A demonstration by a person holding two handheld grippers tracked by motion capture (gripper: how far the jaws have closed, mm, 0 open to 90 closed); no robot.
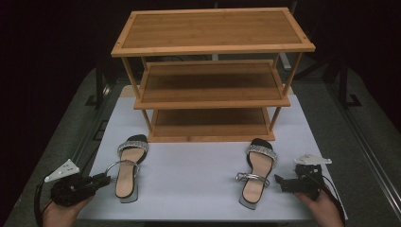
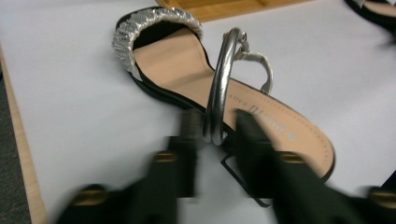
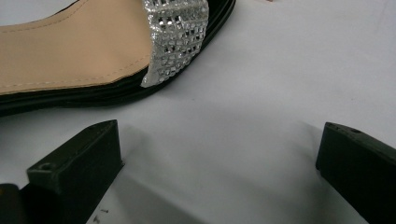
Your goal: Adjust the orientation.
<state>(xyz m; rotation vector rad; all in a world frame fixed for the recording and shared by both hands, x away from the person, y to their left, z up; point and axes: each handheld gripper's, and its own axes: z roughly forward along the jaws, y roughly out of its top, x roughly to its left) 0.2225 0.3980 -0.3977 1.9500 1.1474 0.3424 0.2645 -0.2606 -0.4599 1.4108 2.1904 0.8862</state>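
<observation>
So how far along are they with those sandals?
Barely begun, by the look of it. Nothing looks done: all tiers of the wooden rack are bare and both sandals lie on the white mat. In hand: the left tool is closing around the left sandal's silver ankle strap. The right tool waits open beside the right sandal. Probably both still need shelving.

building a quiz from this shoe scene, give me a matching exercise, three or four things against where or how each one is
Things:
1. left hand-held gripper
2. right hand-held gripper
3. wooden rack
4. right sandal

States or places:
a. shelves bare
b. jaws wide apart over the white mat
c. lying flat, toe towards the rack
d. jaws around a silver ankle strap

Pairs: 1-d, 2-b, 3-a, 4-c
</observation>
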